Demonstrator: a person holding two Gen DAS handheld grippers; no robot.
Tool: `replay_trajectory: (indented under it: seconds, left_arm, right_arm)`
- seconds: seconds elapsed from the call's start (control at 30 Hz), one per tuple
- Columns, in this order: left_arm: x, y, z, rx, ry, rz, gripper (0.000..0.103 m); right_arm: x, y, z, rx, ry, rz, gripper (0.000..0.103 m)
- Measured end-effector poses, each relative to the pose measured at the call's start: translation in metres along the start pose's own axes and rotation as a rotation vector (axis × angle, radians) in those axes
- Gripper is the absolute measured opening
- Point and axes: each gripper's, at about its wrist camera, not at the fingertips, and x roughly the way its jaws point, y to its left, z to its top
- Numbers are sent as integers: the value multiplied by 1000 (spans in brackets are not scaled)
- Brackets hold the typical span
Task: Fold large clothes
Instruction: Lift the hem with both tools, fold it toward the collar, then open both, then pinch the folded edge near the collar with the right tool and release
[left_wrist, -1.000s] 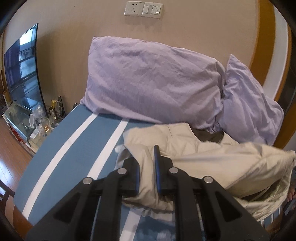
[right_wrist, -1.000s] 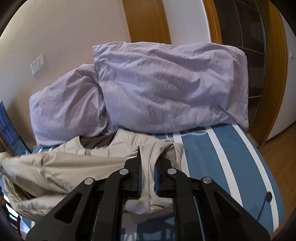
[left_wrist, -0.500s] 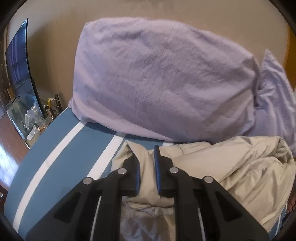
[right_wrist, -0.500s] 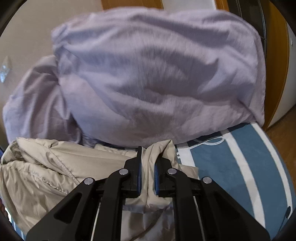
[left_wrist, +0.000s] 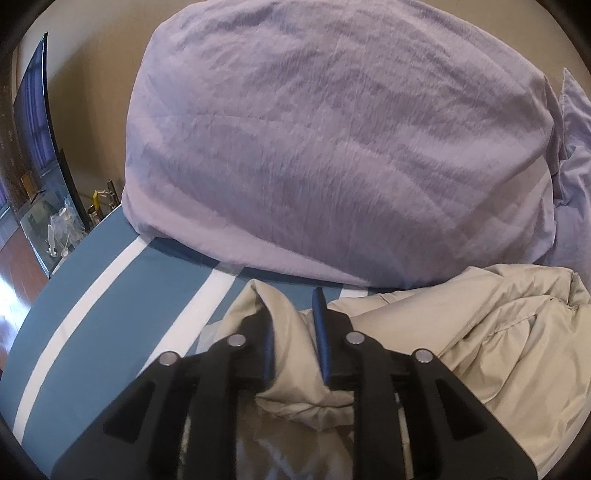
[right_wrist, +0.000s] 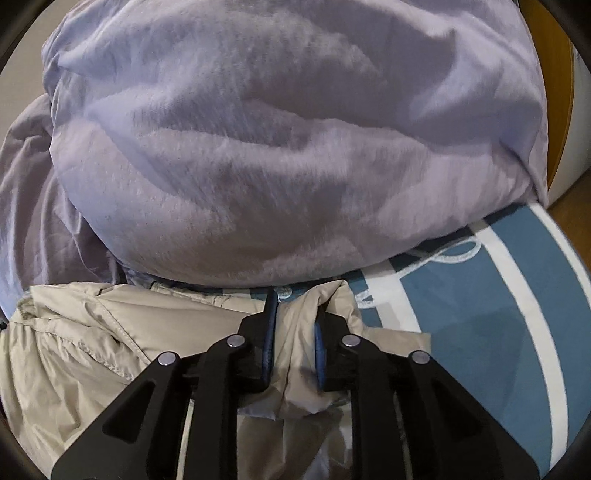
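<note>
Gripping jacket (left_wrist: 480, 332), television (left_wrist: 37, 122) (left view only)

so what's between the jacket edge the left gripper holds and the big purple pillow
A bare strip of blue-and-white striped bedsheet lies between the beige jacket, pinched in the left gripper, and the purple pillow; the left wrist view shows it.

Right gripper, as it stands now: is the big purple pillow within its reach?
Probably yes, but not freely. The purple pillow lies straight ahead with nothing between, yet the right gripper is shut on a fold of the beige jacket, which it would drag along.
</note>
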Motion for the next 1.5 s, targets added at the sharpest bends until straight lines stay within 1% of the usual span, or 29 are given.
replay_trajectory:
  seconds: [0.03,0.07,0.1,0.13,0.17,0.2,0.23,0.33,0.4,0.43,0.57,0.67,0.7,0.83,0.93,0.97,1.0,1.03,1.07,1.1,1.2,1.4,1.5]
  left_arm:
    - [-2,0,0,3,2,-8,30]
    - [-5,1,0,5,-1,-12,42]
    - [-10,1,0,7,-10,-8,51]
    - [-18,2,0,13,-38,22,73]
    - [-27,3,0,21,-75,51,84]
    - [-34,3,1,31,-99,56,84]
    - [-43,1,1,54,-119,51,84]
    - [-63,-5,-2,92,-140,37,84]
    - [-72,-12,-5,113,-144,22,85]
    - [-76,-17,-8,128,-143,11,85]
    - [-85,-42,-22,180,-117,-37,86]
    - [-86,-60,-32,221,-93,-63,86]
    - [-86,-64,-35,230,-87,-71,86]
    - [-86,-79,-44,255,-68,-103,86]
    - [-84,-83,-48,255,-55,-119,86]
    - [-83,-83,-49,255,-51,-122,86]
    - [-83,-84,-50,255,-49,-124,86]
    - [-82,-84,-51,254,-47,-127,86]
    - [-81,-83,-50,252,-45,-130,86]
    - [-81,-83,-50,249,-44,-133,86]
    - [-81,-82,-47,233,-46,-140,86]
    - [-81,-85,-43,216,-55,-155,86]
    - [-80,-89,-42,215,-59,-161,86]
  right_arm:
    - [-4,-3,0,12,1,7,24]
    - [-9,-5,-1,25,0,13,30]
    - [-15,-7,-1,36,-6,22,36]
    - [-24,-8,-2,42,-17,28,39]
    - [-32,-7,-3,40,-30,27,46]
    - [-42,-6,-4,31,-53,18,54]
    - [-50,-3,-5,19,-75,11,56]
    - [-79,15,-9,-40,-145,16,57]
    - [-87,32,-12,-73,-150,66,57]
    - [-84,40,-11,-92,-141,86,57]
    - [-81,91,-32,-204,-62,194,57]
    - [-76,127,-45,-258,0,257,57]
    - [-74,135,-48,-270,13,266,57]
    - [-54,171,-65,-336,68,250,57]
    - [-32,184,-75,-367,109,198,56]
    - [-27,186,-79,-377,113,190,48]
    - [-22,187,-82,-384,118,201,35]
    - [-20,189,-84,-387,122,209,29]
    - [-20,190,-84,-391,117,207,16]
    - [-20,193,-84,-401,107,198,9]
    - [-24,198,-78,-416,73,169,4]
    - [-37,198,-50,-330,-50,169,4]
    - [-33,198,-44,-311,-79,147,4]
